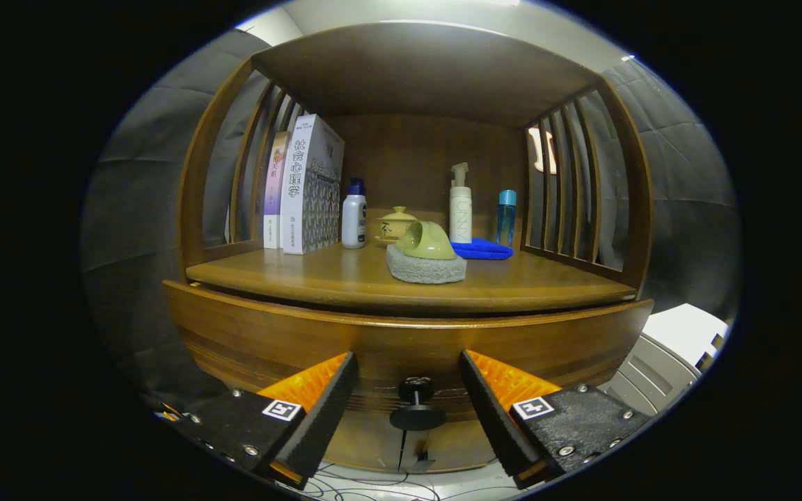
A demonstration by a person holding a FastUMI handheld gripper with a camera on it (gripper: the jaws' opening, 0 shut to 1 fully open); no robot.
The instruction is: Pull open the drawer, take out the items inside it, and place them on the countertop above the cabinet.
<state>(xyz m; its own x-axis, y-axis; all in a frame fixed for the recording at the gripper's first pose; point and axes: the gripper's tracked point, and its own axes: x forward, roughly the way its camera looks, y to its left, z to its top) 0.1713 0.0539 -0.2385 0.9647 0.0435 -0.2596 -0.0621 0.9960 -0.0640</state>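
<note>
A wooden cabinet stands ahead with its drawer front (pixel 401 344) closed under the countertop (pixel 345 278). A black round knob (pixel 416 405) sticks out of the drawer front, right between my fingers. My gripper (pixel 408 369) is open, its fingers to the left and right of the knob without touching it. On the countertop lies a grey sponge (pixel 426 268) with a green scoop-shaped piece (pixel 425 240) on top. The inside of the drawer is hidden.
On the shelf behind stand two books (pixel 303 188) at the left, a white bottle (pixel 354 216), a small lidded teapot (pixel 394 223), a pump bottle (pixel 460 205), a blue bottle (pixel 506 216) and a blue cloth (pixel 482 248). Slatted sides enclose the shelf. A white unit (pixel 672 355) stands at the right.
</note>
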